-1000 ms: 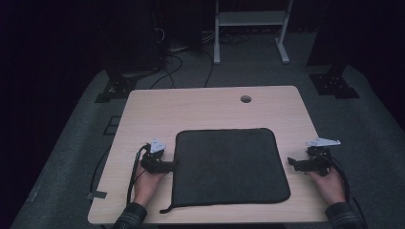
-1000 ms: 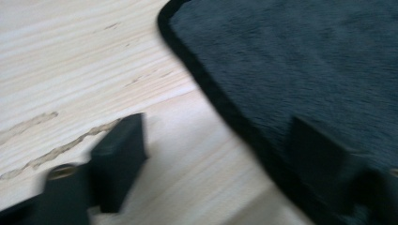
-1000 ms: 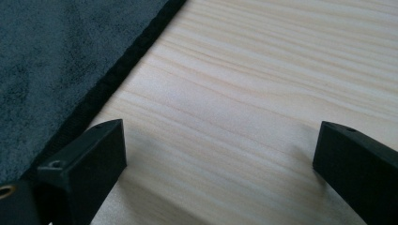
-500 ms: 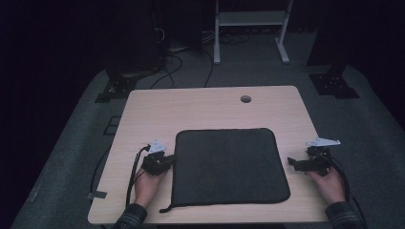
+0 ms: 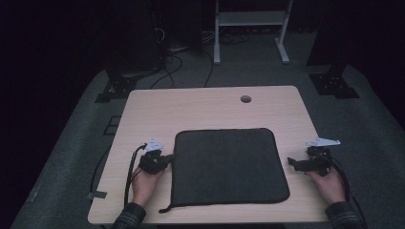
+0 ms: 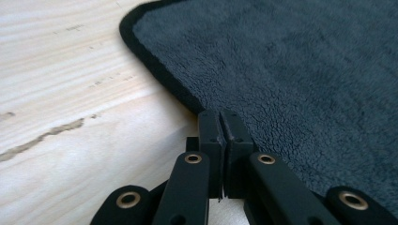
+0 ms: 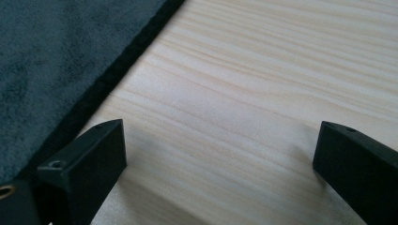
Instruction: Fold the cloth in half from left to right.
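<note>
The left gripper (image 5: 168, 157) has just been closing its jaws: a second ago they stood apart at the left edge of the mat (image 5: 229, 164), and now the left gripper view shows them pressed together at the mat's black hem, tips right at the border. Whether a fold of the mat is pinched between them cannot be told; no cloth shows between the pads. Otherwise nothing has shifted since the earlier frames: both hands sit where they were, and the mat lies flat in the same spot.

The mat is dark grey, fleecy, with rounded corners, lying on the near half of the desk (image 5: 191, 107), centred between the two grippers.

The right gripper (image 5: 293, 163) rests on bare wood just beside the mat's right edge, its jaws wide apart with nothing between them.

No brand, label or writing can be read on anything.
</note>
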A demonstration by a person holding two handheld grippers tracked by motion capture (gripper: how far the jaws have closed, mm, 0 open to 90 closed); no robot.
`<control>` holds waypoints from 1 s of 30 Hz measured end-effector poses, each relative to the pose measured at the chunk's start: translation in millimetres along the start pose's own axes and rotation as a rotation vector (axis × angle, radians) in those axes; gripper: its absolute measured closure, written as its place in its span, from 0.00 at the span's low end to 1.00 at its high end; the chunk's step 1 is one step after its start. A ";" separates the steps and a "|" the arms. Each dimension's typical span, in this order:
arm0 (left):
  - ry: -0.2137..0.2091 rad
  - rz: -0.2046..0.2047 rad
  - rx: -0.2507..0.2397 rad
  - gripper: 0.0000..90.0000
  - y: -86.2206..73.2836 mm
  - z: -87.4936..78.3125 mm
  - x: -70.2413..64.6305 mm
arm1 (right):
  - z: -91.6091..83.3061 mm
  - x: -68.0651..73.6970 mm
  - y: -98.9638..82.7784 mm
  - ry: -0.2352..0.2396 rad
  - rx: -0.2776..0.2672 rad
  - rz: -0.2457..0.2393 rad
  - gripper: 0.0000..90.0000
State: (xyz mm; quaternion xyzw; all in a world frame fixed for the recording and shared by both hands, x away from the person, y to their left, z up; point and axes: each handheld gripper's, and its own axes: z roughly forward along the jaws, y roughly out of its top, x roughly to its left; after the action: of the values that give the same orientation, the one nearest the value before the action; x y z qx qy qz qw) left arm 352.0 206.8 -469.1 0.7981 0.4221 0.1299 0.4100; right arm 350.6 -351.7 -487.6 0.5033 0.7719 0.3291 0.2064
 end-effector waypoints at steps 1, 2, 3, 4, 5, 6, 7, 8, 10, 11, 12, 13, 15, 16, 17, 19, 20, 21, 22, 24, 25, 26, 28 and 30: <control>0.000 0.008 0.004 0.99 0.4 -2.2 2.1 | 0.0 0.0 0.0 0.000 0.000 -0.001 0.02; 0.001 -0.002 0.000 0.99 0.3 -3.8 3.5 | 0.0 0.0 0.0 0.001 0.000 -0.001 0.02; 0.000 -0.007 -0.003 0.99 0.1 -5.6 5.6 | 0.0 0.0 0.0 0.001 0.000 -0.002 0.02; 0.000 -0.013 -0.006 0.99 -0.1 -7.5 7.7 | 0.0 0.0 0.0 0.001 0.000 -0.002 0.02; 0.002 -0.022 -0.010 0.99 -0.5 -9.6 9.8 | 0.0 0.0 0.0 0.001 0.000 -0.003 0.02; 0.005 -0.027 -0.010 0.99 -0.8 -12.1 12.7 | 0.0 0.0 -0.1 0.002 0.000 -0.003 0.02; 0.007 -0.034 -0.013 0.99 -1.1 -14.5 15.6 | 0.0 0.0 -0.1 0.002 0.000 -0.003 0.02; 0.009 -0.044 -0.017 0.99 -1.5 -16.9 18.3 | 0.0 0.0 0.0 0.002 0.000 -0.003 0.02; 0.014 -0.057 -0.024 0.99 -2.6 -21.7 24.0 | 0.0 0.1 0.0 0.002 0.000 -0.003 0.02; 0.018 -0.059 -0.024 0.98 -2.8 -24.8 27.5 | 0.0 0.1 0.0 0.002 0.000 -0.003 0.02; 0.022 -0.062 -0.025 0.98 -2.9 -26.6 29.5 | 0.0 0.1 0.0 0.002 0.000 -0.003 0.02; 0.028 -0.070 -0.029 0.98 -3.1 -29.6 32.5 | 0.0 0.1 0.0 0.003 0.000 -0.003 0.02; 0.041 -0.073 -0.030 0.99 -3.4 -34.8 38.0 | 0.0 0.1 0.0 0.003 0.000 -0.003 0.02; 0.046 -0.078 -0.031 0.98 -3.9 -37.2 40.9 | 0.0 0.1 -0.1 0.003 0.000 -0.003 0.02; 0.049 -0.083 -0.030 0.98 -4.5 -39.1 43.3 | -0.1 0.2 -0.1 0.003 0.000 -0.003 0.02; 0.061 -0.097 -0.029 0.99 -6.6 -44.1 49.7 | -0.1 0.2 0.0 0.003 0.000 -0.004 0.02; 0.067 -0.107 -0.028 0.98 -8.1 -47.4 53.8 | 0.0 0.2 -0.1 0.003 0.000 -0.004 0.02; 0.071 -0.119 -0.034 0.99 -9.3 -50.2 57.2 | 0.0 0.2 0.0 0.003 0.000 -0.003 0.02; 0.077 -0.128 -0.040 0.99 -10.2 -51.8 59.2 | -0.1 0.2 -0.1 0.003 0.000 -0.004 0.02; 0.084 -0.138 -0.044 0.99 -12.1 -57.0 64.6 | 0.0 0.2 -0.1 0.003 0.000 -0.004 0.02; 0.080 -0.146 -0.051 0.99 -12.9 -58.9 66.4 | 0.0 0.2 0.0 0.003 0.000 -0.004 0.02; 0.075 -0.151 -0.057 0.98 -13.2 -60.5 67.5 | 0.0 0.2 -0.1 0.003 0.000 -0.004 0.02; 0.056 -0.156 -0.074 0.98 -12.6 -62.8 67.7 | 0.0 0.2 -0.1 0.003 0.000 -0.004 0.02; 0.038 -0.159 -0.094 0.98 -10.4 -63.7 65.9 | 0.0 0.2 0.0 0.003 0.000 -0.004 0.02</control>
State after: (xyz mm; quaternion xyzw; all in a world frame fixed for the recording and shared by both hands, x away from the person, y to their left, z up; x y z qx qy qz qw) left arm 351.1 296.1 -446.1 0.7395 0.4851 0.1318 0.4478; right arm 350.4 -351.5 -487.6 0.5013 0.7732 0.3295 0.2056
